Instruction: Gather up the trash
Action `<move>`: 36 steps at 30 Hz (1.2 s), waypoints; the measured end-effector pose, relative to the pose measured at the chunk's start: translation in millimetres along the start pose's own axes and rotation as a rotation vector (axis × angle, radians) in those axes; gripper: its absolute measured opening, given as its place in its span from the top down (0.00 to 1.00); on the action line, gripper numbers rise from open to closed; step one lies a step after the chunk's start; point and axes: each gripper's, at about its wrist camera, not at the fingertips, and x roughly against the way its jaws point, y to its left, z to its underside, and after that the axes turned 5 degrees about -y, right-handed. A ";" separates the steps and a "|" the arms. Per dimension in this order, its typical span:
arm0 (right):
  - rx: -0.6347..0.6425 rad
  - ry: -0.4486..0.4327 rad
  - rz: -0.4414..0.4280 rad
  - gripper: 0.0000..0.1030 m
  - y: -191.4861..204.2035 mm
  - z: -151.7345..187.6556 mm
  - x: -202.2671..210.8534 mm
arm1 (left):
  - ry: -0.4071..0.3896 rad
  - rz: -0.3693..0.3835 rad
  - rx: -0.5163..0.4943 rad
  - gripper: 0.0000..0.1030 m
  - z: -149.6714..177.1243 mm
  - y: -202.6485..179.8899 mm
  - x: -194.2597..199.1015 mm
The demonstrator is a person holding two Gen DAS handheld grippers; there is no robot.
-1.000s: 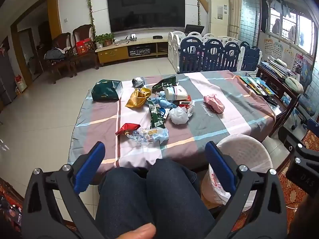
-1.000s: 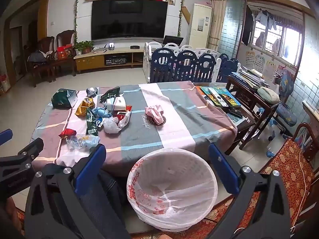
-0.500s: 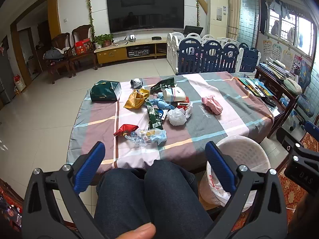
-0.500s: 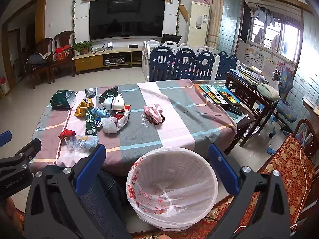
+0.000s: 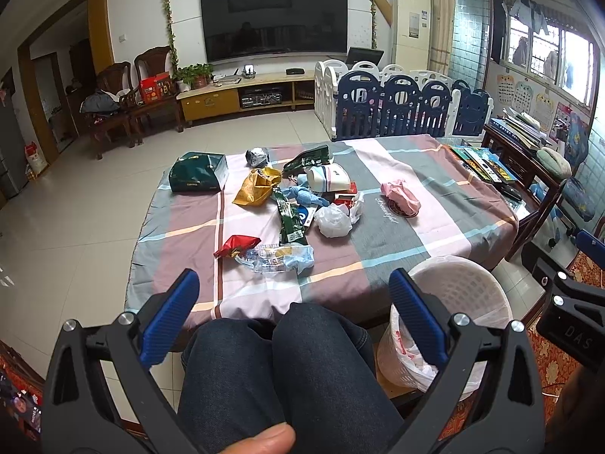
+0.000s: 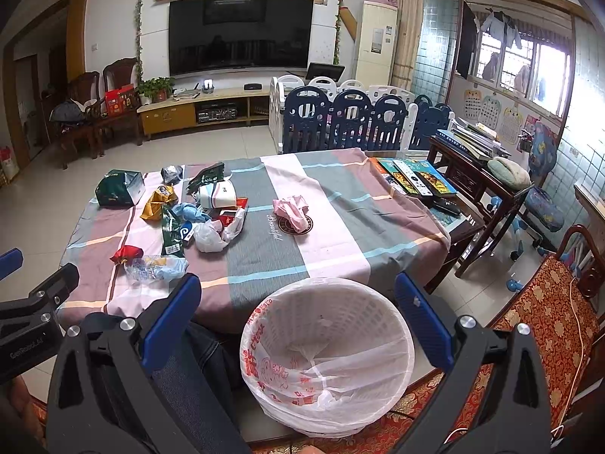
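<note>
Several pieces of trash lie on the striped tablecloth [image 5: 416, 227]: a clear plastic wrapper [image 5: 278, 259], a red wrapper [image 5: 236, 245], a green packet [image 5: 289, 219], a yellow bag [image 5: 257, 187], a white plastic bag [image 5: 332, 221], a pink crumpled bag [image 5: 401, 195] and a green box [image 5: 196, 178]. A white bin with a liner [image 6: 327, 355] stands on the floor before the table. My left gripper [image 5: 293, 302] is open and empty above the person's knees. My right gripper [image 6: 297, 306] is open and empty above the bin.
Books and remotes [image 6: 412, 176] lie at the table's right edge beside a dark wooden side table [image 6: 480, 174]. A red patterned chair [image 6: 548, 302] stands at the right. A blue and white playpen fence [image 5: 401, 109] stands behind the table. The person's legs [image 5: 283, 370] are below the left gripper.
Both grippers have drifted slightly; the table and bin sit a little differently in view. Nothing was picked up, and both stay open.
</note>
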 end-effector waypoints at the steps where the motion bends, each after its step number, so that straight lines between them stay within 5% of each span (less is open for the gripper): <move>1: 0.000 0.001 0.000 0.03 -0.1 0.0 -0.1 | -0.001 0.000 0.001 0.03 0.4 0.2 -0.2; 36: -0.002 0.010 0.000 0.03 0.5 2.4 -2.1 | -0.001 0.003 -0.003 0.03 1.6 -9.2 1.1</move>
